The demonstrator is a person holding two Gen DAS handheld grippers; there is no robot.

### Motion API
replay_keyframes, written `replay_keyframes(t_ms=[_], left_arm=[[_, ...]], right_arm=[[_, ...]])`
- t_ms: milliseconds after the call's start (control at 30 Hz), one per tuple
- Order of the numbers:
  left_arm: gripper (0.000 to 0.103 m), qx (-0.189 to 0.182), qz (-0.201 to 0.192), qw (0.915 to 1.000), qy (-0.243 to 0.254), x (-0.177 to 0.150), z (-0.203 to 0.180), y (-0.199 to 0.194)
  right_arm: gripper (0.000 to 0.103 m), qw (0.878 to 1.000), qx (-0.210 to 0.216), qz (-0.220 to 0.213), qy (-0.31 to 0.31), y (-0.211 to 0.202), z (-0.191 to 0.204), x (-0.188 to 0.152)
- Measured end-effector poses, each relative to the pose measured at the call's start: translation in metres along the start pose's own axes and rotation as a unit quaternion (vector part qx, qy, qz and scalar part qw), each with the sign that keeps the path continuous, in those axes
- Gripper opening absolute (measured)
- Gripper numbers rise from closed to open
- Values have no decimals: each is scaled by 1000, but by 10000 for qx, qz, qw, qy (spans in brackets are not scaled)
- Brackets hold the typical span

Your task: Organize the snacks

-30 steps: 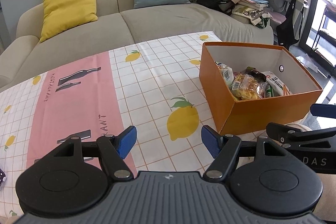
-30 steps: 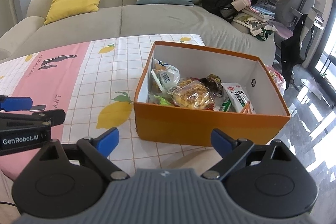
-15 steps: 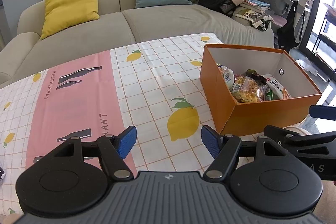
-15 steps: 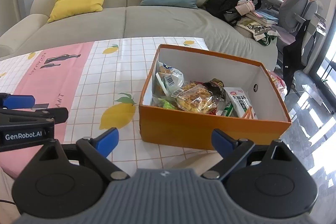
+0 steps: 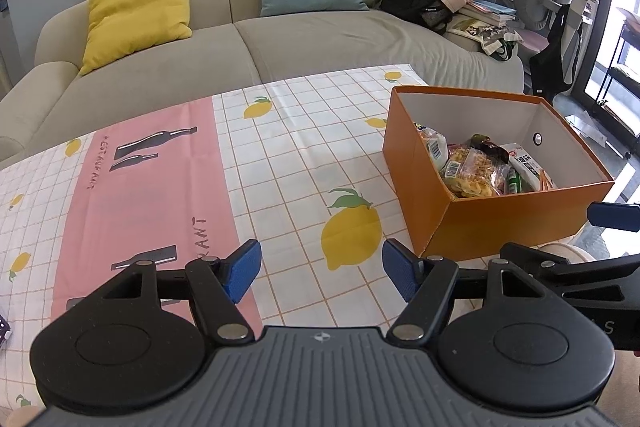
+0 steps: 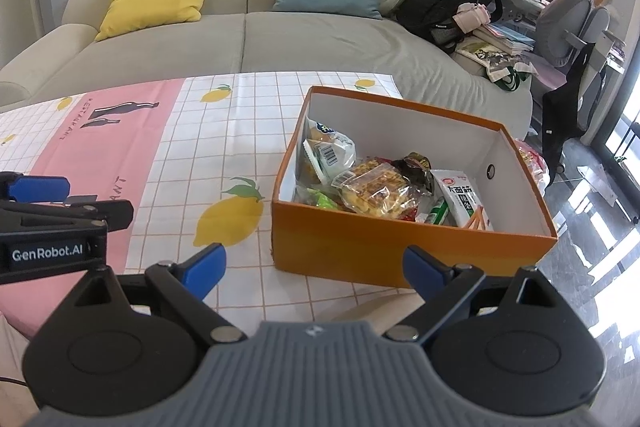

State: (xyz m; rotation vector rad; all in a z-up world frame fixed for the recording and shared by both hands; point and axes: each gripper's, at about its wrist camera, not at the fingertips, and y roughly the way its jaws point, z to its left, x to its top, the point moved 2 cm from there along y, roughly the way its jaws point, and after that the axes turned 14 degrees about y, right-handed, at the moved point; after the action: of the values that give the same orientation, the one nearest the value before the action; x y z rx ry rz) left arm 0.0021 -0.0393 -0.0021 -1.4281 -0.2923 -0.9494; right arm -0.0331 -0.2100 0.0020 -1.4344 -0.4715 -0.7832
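Hovering empty with jaws apart, left gripper (image 5: 322,269) and right gripper (image 6: 314,267) face the orange box (image 6: 400,247) at right; crowded snack packets (image 6: 376,189) could snag.

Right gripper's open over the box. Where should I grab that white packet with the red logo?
Take the white packet by its upper end, coming down from above. It leans against the orange box wall's side, bottom buried among snacks. The right gripper is open and empty.
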Motion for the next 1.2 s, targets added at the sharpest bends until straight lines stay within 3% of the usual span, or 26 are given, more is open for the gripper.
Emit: replay_keyframes(t_ms=[1200], left_arm=[[80, 85, 1, 10000, -1, -2, 0, -4]], right_arm=[[93, 9999, 67, 55, -109, -1, 0, -3]])
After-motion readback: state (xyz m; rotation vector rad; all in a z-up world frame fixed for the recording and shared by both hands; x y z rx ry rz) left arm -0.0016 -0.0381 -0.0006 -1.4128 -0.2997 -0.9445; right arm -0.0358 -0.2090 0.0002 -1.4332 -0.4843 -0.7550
